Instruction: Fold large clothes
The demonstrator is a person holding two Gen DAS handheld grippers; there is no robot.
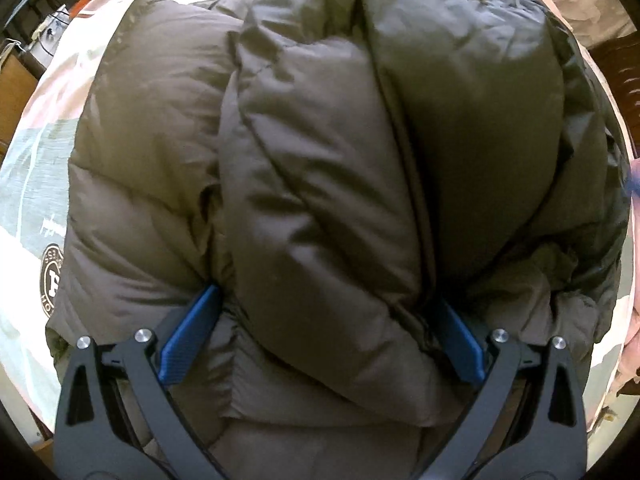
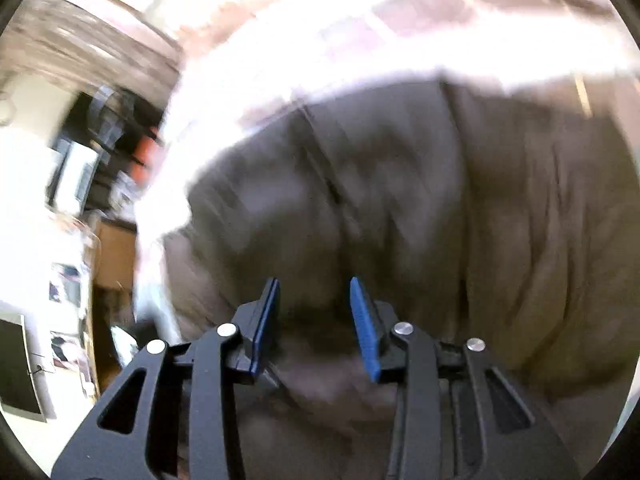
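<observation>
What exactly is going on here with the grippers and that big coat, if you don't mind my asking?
A person with a handheld gripper in each hand is folding a dark puffer jacket that lies on a light patterned bedsheet. The left gripper has its jaws spread wide around a thick bunched fold of the jacket. The right gripper is open above the jacket and holds nothing; its view is blurred.

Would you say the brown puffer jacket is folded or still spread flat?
Partly folded: one puffy section of the jacket lies doubled over the body, straddled by the open left tongs.
</observation>
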